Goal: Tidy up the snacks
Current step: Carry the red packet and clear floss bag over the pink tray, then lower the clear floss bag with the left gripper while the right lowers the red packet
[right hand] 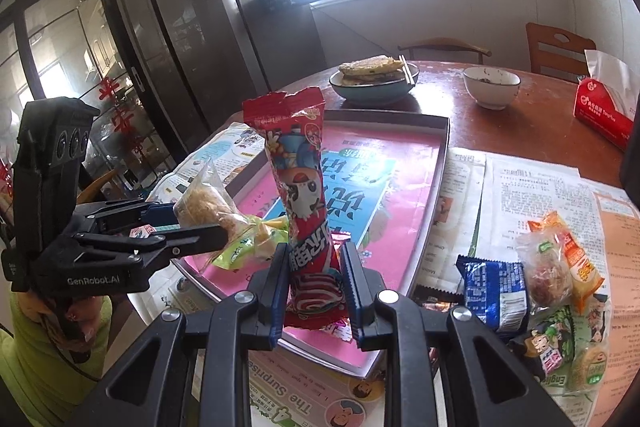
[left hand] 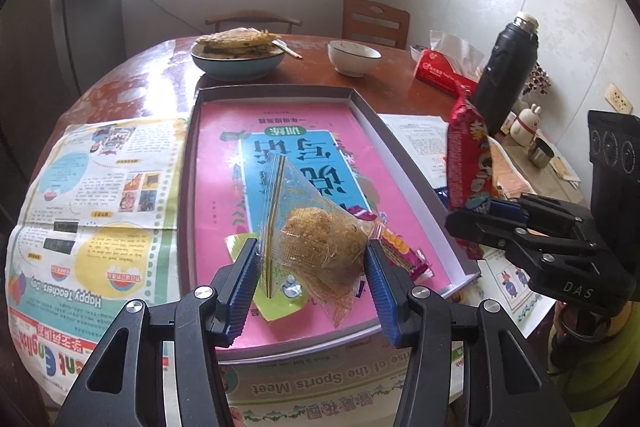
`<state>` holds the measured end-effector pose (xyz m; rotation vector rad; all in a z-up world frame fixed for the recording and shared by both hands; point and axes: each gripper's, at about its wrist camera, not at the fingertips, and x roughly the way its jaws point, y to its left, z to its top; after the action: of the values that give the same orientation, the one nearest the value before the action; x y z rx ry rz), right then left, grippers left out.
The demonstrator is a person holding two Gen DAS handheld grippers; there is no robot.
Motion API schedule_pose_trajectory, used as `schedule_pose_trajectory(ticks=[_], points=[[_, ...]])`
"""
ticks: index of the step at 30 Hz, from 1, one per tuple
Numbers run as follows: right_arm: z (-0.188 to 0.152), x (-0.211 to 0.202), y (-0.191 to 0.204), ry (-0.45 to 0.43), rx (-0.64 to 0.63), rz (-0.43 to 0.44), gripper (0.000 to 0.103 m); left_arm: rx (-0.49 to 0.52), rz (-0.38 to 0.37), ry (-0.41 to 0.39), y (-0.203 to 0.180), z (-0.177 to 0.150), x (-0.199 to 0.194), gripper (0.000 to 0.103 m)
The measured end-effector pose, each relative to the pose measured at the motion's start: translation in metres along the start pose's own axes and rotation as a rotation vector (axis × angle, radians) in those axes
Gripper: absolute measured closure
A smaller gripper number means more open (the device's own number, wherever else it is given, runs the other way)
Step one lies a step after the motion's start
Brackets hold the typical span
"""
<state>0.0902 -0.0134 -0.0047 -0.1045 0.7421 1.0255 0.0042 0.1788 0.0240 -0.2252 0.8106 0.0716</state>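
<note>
We hold a clear-wrapped pastry (left hand: 320,247) pinched between the blue pads of our left tool (left hand: 312,259), above the near end of the pink-lined tray (left hand: 276,91). Our right tool (right hand: 314,281) is clamped tight on the lower part of a tall red snack packet (right hand: 300,187), standing upright over the tray's near edge. More snack packs (right hand: 556,291) lie heaped on the newspapered tabletop (right hand: 532,179) to the right.
</note>
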Motion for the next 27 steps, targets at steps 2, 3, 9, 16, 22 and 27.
schedule_pose_trajectory(ticks=[2, 3, 9, 16, 22, 27], points=[[-0.002, 0.001, 0.000, 0.001, 0.000, -0.015, 0.077, 0.007, -0.004, 0.004, -0.002, -0.001, 0.002, 0.049], [-0.003, 0.001, 0.000, 0.002, 0.003, -0.013, 0.077, 0.012, -0.007, 0.007, -0.004, -0.002, 0.003, 0.049], [-0.005, 0.001, -0.001, 0.008, 0.016, -0.012, 0.077, 0.031, -0.017, 0.034, -0.014, -0.006, 0.012, 0.049], [-0.008, 0.002, -0.003, 0.011, 0.028, -0.026, 0.077, 0.054, -0.030, 0.058, -0.025, -0.012, 0.020, 0.049], [-0.009, 0.002, -0.005, 0.015, 0.037, -0.025, 0.077, 0.058, -0.032, 0.076, -0.029, -0.014, 0.027, 0.050], [-0.010, 0.006, -0.006, 0.025, 0.043, -0.022, 0.077, 0.057, -0.034, 0.082, -0.029, -0.015, 0.029, 0.054]])
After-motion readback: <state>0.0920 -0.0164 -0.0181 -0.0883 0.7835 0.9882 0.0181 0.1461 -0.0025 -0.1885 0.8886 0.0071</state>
